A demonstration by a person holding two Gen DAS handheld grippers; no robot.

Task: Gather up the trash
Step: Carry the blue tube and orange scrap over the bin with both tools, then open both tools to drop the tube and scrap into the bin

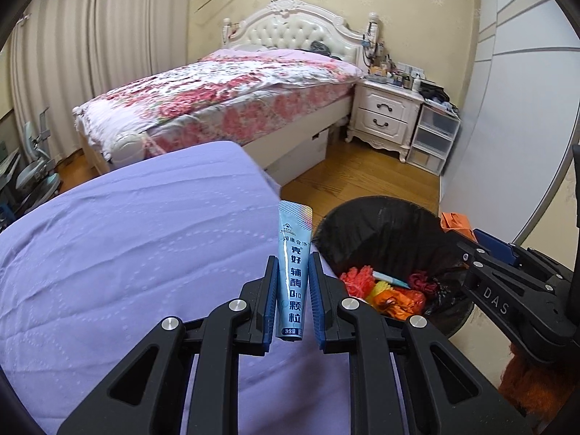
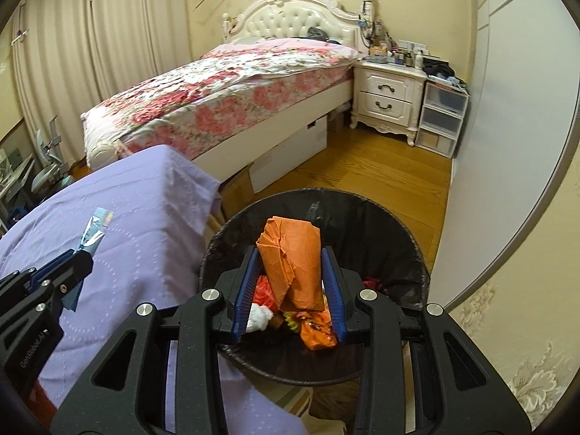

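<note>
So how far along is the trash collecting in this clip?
Done: the bin already holds several scraps. In hand: the right gripper holds an orange paper over the bin; the left gripper grips a blue packet above the purple cover. Left: dropping both in.

sachet (image 1: 293, 272): glossy blue foil-like film, sitting between the left jaws
orange wad (image 2: 293, 264): creased matt paper, sitting between the right jaws
bin liner (image 2: 384, 224): thin crinkled black plastic, shining faintly beyond the right jaws
cover (image 1: 127, 253): matt lilac stitched cloth, lying under the left jaws
floor (image 2: 380, 166): smooth wood
</note>
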